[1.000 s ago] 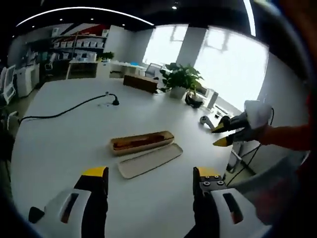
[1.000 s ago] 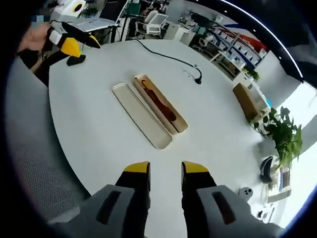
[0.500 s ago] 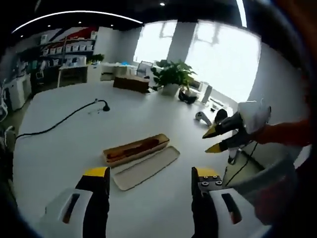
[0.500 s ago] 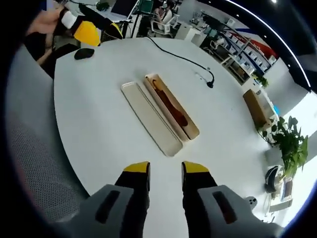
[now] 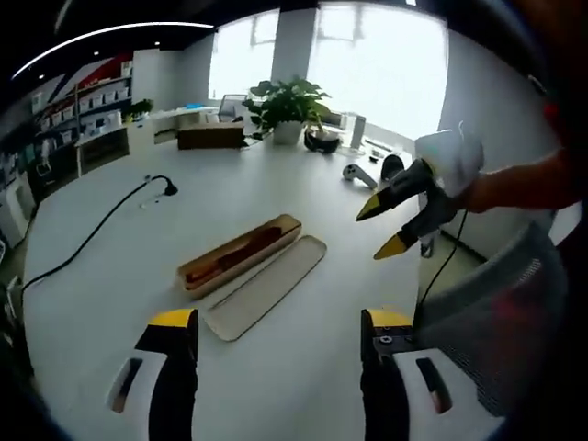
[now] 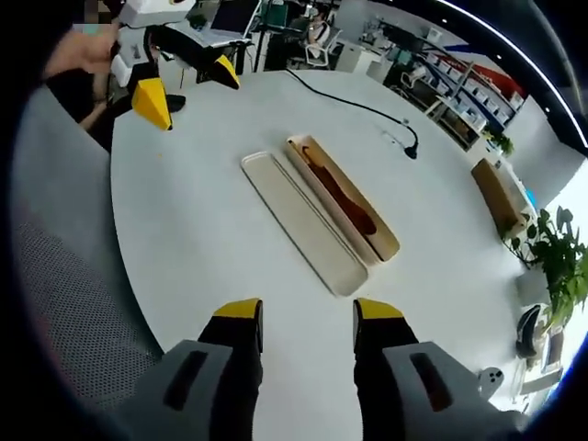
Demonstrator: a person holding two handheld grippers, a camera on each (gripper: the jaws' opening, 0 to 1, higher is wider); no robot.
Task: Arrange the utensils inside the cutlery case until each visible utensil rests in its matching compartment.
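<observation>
Left gripper view looks over a round white worktop. The left gripper has its jaws wide apart and holds nothing. Ahead of it, between the two jaws and a little way off, lies the case, with its flat lid just beside it on the nearer side. Something long and dark red lies inside the case; it is too small to tell what kind of utensil it is. The right gripper hangs in the air off to the right, jaws apart, holding nothing. In the right gripper view, the case and lid lie straight ahead of the right gripper. I think nothing has been picked up yet. A good next move may be to come down slowly over the case, line the jaws across the long thing, and keep the lid from being bumped.
</observation>
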